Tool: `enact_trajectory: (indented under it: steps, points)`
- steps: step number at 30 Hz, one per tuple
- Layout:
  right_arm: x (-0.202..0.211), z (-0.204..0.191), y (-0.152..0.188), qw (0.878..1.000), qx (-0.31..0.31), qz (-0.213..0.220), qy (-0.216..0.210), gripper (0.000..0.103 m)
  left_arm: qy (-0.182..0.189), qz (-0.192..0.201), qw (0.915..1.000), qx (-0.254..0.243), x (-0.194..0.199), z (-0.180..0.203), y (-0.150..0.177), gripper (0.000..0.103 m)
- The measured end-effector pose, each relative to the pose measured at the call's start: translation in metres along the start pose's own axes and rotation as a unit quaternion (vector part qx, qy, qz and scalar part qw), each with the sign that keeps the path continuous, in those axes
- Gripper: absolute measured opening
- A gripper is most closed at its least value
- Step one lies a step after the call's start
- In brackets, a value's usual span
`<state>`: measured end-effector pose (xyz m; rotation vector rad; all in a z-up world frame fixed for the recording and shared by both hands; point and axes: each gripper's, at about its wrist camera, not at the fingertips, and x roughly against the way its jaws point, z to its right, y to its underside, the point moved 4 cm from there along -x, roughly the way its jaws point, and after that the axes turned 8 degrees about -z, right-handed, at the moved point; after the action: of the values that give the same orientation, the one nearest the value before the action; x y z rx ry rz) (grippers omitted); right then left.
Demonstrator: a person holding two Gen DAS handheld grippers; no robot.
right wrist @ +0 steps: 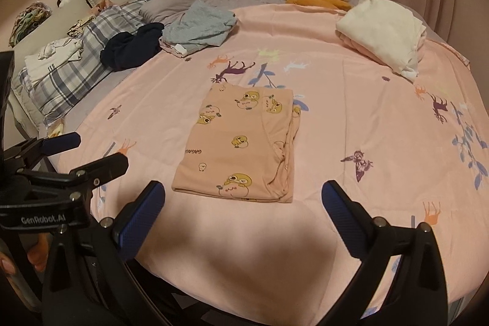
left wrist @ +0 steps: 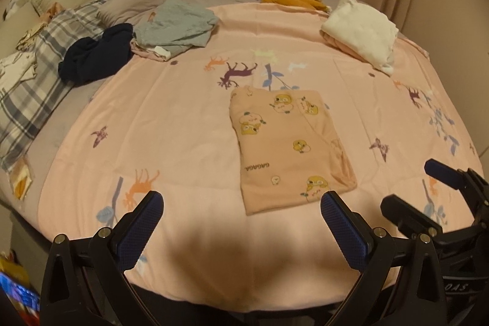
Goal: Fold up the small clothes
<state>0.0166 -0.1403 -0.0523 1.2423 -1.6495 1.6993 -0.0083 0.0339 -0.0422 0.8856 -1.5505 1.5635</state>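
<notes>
While folded flat, peach garment (duck print) lies on quilt | left claw wide | right claw wide

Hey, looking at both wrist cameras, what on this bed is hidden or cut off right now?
- Peach cartoon-print folded garment: underside and inner layers hidden by its own folds, both views.
- Pink piece beneath the grey crumpled garment: mostly covered, left wrist view.
- White folded cloth: far side hidden by its own bulk, right wrist view.
- Small print on it: too small.
</notes>
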Motion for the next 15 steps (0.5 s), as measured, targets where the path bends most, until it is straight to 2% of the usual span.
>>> enact_trajectory:
  steps: [15]
  points:
    - [0.0017, 0.0067, 0.0001, 1.0, -0.01, 0.001, 0.002, 0.103, 0.001, 0.0, 1.0, -0.007, 0.0018, 0.0044, 0.0033, 0.101]
